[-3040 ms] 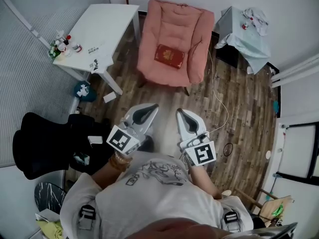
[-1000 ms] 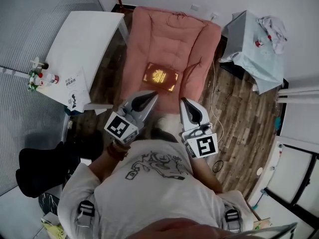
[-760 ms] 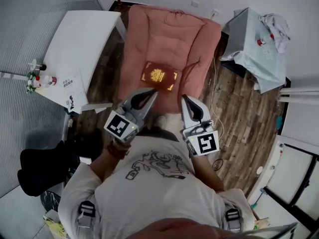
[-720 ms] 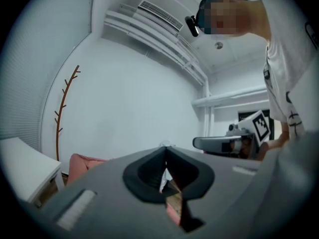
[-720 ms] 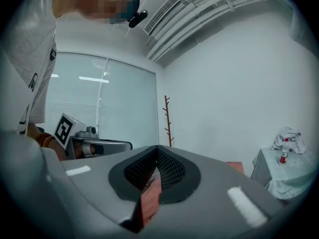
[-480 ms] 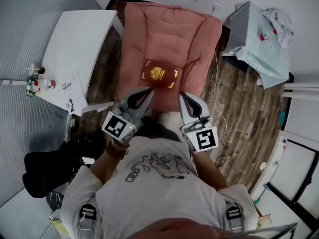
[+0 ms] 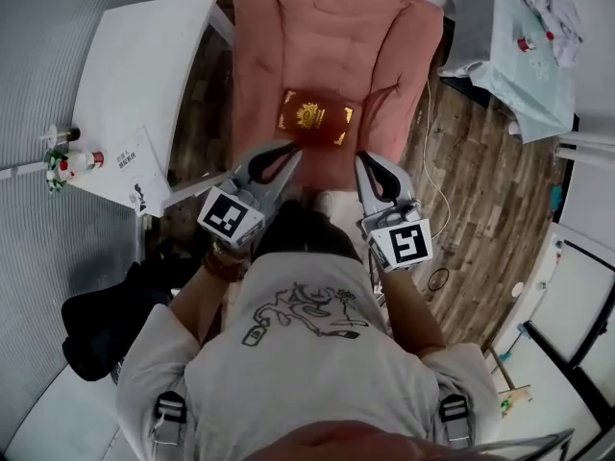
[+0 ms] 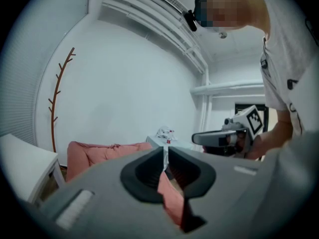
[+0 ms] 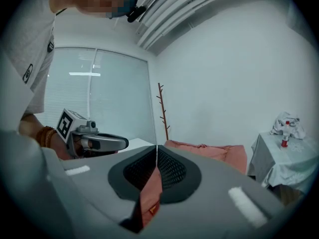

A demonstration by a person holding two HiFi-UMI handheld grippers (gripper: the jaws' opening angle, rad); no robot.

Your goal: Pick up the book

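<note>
No lettering is legible. Dark print on the white paper booklet (image 7: pixel 135 174) and gold stamping on the dark red book (image 7: pixel 315 120) are too small.

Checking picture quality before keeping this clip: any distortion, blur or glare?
Head view: evenly lit, book sharp, edges bowed. Left gripper view: fisheye, black corners, left gripper soft up close. Right gripper view: same fisheye, bright window, no harsh glare.

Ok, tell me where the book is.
In the head view the red book lies on the pink armchair's seat, just beyond the left gripper and right gripper.
</note>
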